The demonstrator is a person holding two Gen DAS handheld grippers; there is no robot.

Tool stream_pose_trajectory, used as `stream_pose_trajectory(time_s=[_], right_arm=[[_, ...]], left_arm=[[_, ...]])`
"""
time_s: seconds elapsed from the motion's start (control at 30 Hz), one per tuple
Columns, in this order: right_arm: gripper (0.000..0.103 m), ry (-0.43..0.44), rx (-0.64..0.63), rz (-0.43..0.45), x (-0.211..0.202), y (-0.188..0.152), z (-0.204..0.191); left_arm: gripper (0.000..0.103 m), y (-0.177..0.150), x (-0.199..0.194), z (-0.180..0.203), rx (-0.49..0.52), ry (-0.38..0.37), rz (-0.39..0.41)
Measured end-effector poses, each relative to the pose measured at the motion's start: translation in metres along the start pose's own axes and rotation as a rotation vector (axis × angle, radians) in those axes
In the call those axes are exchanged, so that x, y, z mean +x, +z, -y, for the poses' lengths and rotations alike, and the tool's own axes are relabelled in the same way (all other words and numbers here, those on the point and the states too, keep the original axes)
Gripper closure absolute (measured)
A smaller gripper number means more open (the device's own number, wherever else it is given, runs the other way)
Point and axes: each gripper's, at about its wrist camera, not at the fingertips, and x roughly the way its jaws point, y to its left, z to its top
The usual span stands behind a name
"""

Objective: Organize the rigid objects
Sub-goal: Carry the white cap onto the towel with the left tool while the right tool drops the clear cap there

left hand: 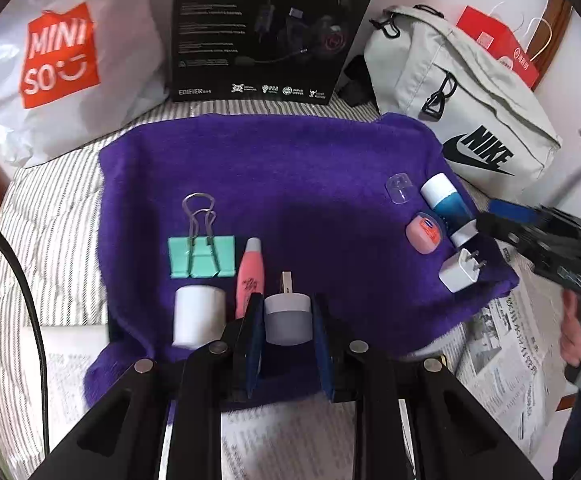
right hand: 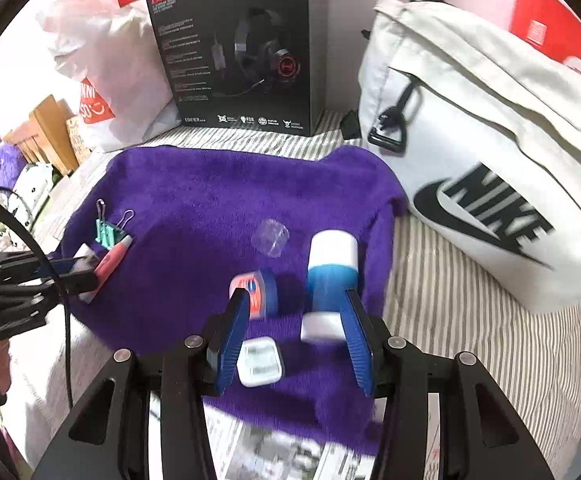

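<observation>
A purple towel (left hand: 290,184) holds the objects. At its left lie a mint binder clip (left hand: 201,256), a pink tube (left hand: 249,276) and a white cylinder (left hand: 198,316). My left gripper (left hand: 288,316) has its jaws around a grey-white USB plug (left hand: 287,318), touching or nearly touching it. At the right lie a clear cap (right hand: 270,237), a blue-and-white bottle (right hand: 330,284), a small orange-lidded jar (right hand: 256,292) and a white charger (right hand: 260,362). My right gripper (right hand: 294,316) is open, its jaws apart above the charger, the bottle by its right finger.
A black headset box (right hand: 242,52) stands behind the towel. A white Nike bag (right hand: 490,160) lies at the right, a Miniso bag (left hand: 62,64) at the left. Newspaper (left hand: 506,344) lies under the towel's near edge. A black cable (left hand: 30,288) runs at the left.
</observation>
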Motion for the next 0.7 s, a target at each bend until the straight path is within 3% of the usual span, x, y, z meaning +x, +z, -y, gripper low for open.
stream_pose_trajectory(time_s=[0.3,0.53,0.7], right_arm=[[0.056,0.059,0.077,0.031,-0.032,-0.042,0.002],[0.056,0.076,0.112,-0.002,-0.034,-0.071,0.001],[0.056,0.087,0.143,-0.019,-0.033,-0.08,0.003]], left_arm=[[0.08,0.006,0.029,0.013,0.01,0.017,-0.04],[0.08,0.004,0.029,0.022,0.07,0.081,-0.02],[0.077,0.001,0.026,0.021,0.065,0.085,-0.032]])
